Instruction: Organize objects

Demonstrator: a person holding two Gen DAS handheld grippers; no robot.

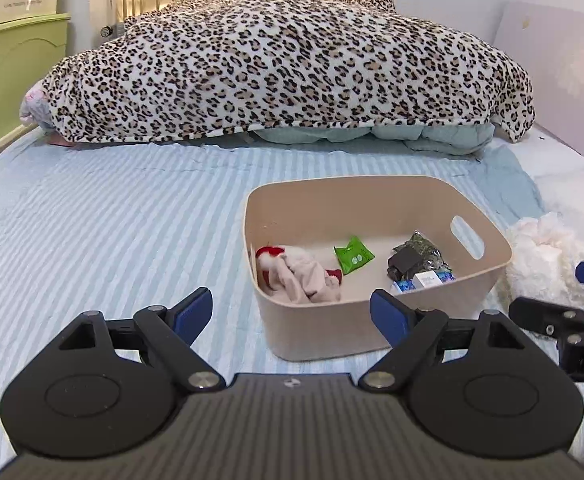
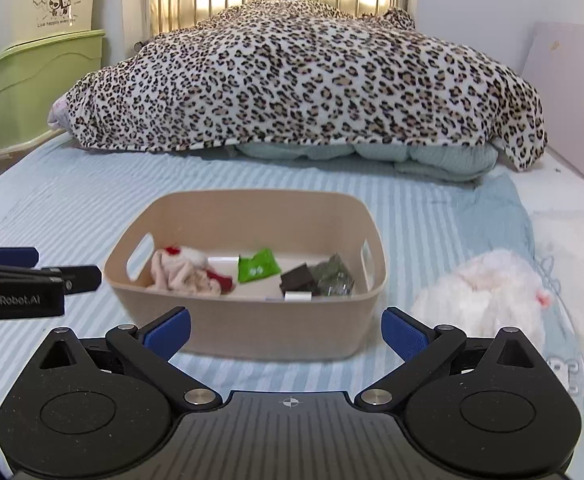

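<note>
A beige plastic bin (image 1: 324,334) (image 2: 251,330) stands on the striped bed. Inside lie a pink and red cloth toy (image 1: 300,276) (image 2: 187,274), a green packet (image 1: 353,255) (image 2: 257,266), a dark box (image 1: 402,263) (image 2: 298,278), a dark crinkly bag (image 1: 426,248) (image 2: 334,276) and a small white and blue box (image 1: 426,281). A white fluffy plush (image 1: 544,260) (image 2: 480,296) lies right of the bin. My left gripper (image 1: 292,314) is open and empty just before the bin's near wall. My right gripper (image 2: 285,334) is open and empty, also in front of the bin.
A leopard-print blanket (image 1: 283,60) (image 2: 304,76) covers a heap of bedding at the far end of the bed. Green and cream storage boxes (image 2: 35,60) stand at the far left. A wall (image 2: 564,92) runs along the right side.
</note>
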